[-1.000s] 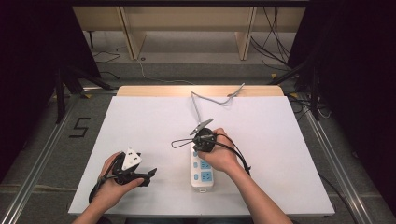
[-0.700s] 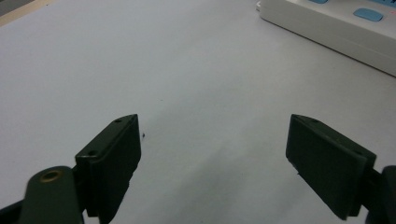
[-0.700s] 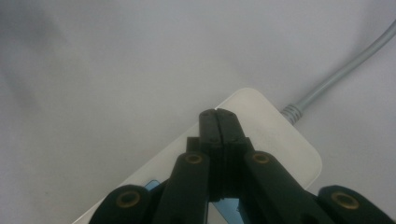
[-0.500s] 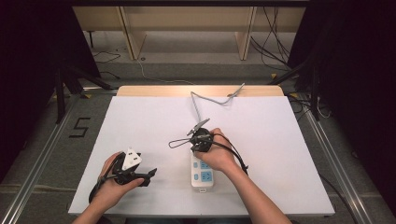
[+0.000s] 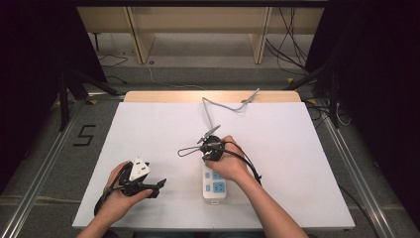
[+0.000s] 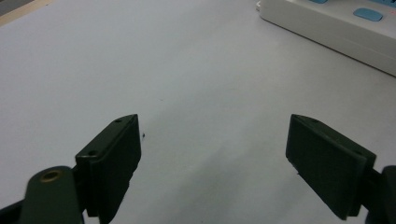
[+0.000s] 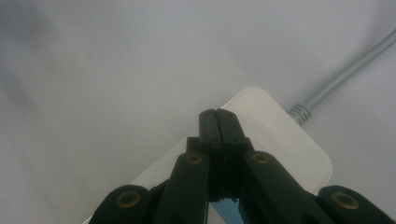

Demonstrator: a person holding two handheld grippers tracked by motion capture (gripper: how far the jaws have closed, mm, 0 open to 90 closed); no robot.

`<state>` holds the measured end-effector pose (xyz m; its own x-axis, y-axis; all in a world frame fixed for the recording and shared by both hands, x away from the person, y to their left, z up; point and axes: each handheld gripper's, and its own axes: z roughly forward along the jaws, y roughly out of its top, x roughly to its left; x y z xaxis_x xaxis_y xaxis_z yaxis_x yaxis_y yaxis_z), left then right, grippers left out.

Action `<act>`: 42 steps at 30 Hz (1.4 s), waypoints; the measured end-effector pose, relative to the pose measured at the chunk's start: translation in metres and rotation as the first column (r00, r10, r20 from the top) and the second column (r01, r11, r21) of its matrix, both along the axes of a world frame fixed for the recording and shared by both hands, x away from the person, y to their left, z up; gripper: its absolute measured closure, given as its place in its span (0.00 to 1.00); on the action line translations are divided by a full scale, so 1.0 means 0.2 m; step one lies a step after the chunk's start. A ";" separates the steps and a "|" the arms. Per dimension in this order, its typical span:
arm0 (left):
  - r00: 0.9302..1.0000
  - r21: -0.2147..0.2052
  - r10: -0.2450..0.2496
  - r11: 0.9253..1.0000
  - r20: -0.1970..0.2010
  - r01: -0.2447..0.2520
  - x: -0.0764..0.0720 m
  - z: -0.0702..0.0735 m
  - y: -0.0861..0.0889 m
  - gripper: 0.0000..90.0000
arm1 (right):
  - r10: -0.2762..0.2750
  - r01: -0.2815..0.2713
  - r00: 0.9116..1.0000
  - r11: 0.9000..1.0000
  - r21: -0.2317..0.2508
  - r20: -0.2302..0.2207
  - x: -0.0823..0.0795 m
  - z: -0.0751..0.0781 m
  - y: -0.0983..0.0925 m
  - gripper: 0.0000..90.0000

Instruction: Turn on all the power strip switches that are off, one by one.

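Hardly anything has moved since the earlier frame: both hands hold position. Left gripper (image 5: 157,184) rests near the table's (image 5: 297,148) front-left edge, jaws wide apart and empty. Right gripper (image 7: 218,114), jaws pressed together on nothing, hovers over the white power strip's (image 5: 213,184) far end. It's rigid, smooth, light plastic; likely grip its long sides. Open room all around.

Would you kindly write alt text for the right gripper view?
The right gripper, its black jaws shut together, points down at the end of a white power strip on a white table. The strip's grey cable runs off toward the upper right.
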<state>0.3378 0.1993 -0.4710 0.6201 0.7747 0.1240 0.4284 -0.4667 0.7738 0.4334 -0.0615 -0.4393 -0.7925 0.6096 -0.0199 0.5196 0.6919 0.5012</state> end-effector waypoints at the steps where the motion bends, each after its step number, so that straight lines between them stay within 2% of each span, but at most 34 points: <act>1: 1.000 0.000 0.000 1.000 0.000 0.000 0.00 0.00 0.00 0.20 | 0.001 -0.001 1.000 1.000 -0.002 -0.002 0.00 0.00 0.00 1.00; 42: 1.000 -0.002 0.001 1.000 0.001 -0.001 0.00 0.00 0.00 0.20 | -0.014 0.013 0.999 1.000 -0.021 -0.037 0.01 0.00 0.02 1.00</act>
